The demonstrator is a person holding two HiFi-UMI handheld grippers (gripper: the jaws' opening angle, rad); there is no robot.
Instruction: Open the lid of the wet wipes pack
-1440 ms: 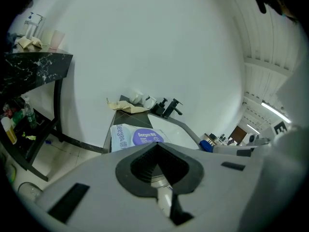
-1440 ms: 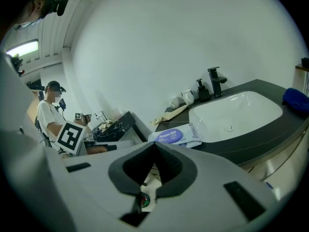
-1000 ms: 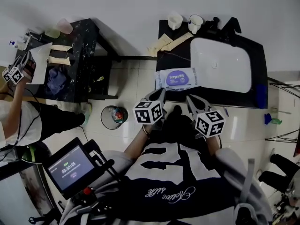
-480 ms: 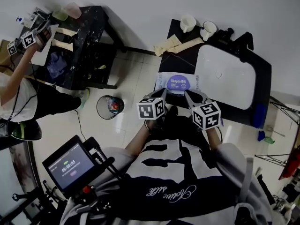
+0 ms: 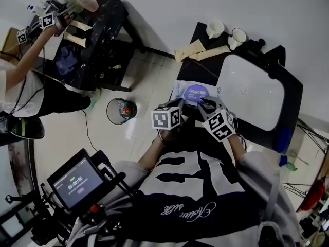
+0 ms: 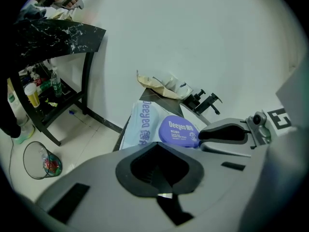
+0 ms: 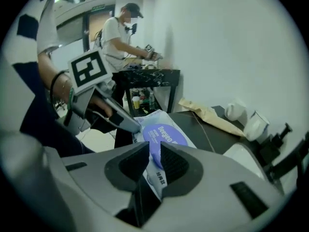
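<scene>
The wet wipes pack [image 5: 184, 89] lies flat on the black counter [image 5: 201, 66], left of the basin. Its round purple lid [image 5: 197, 93] is down. My left gripper [image 5: 181, 104] is shut with nothing in it, its tip at the pack's near left edge [image 7: 137, 124]. My right gripper [image 5: 205, 105] has a narrow gap between its jaws and sits at the lid's near right rim [image 6: 203, 136]. In the right gripper view the pack's wrapper [image 7: 157, 174] shows through that gap, with the lid [image 7: 164, 135] just beyond. The left gripper view shows the pack [image 6: 141, 124] and lid [image 6: 177, 131] ahead.
A white basin [image 5: 252, 94] fills the counter's right side. Two cups [image 5: 215, 29] [image 5: 237, 36] and brown paper bags [image 5: 198, 49] lie at the back. A waste bin [image 5: 120, 110] stands on the floor. Another person [image 5: 20, 81] works at a black side table [image 5: 100, 35].
Both grippers have moved forward from the counter's near edge onto the pack. The right one swung in toward the lid. The person at the left raised an arm over the side table.
</scene>
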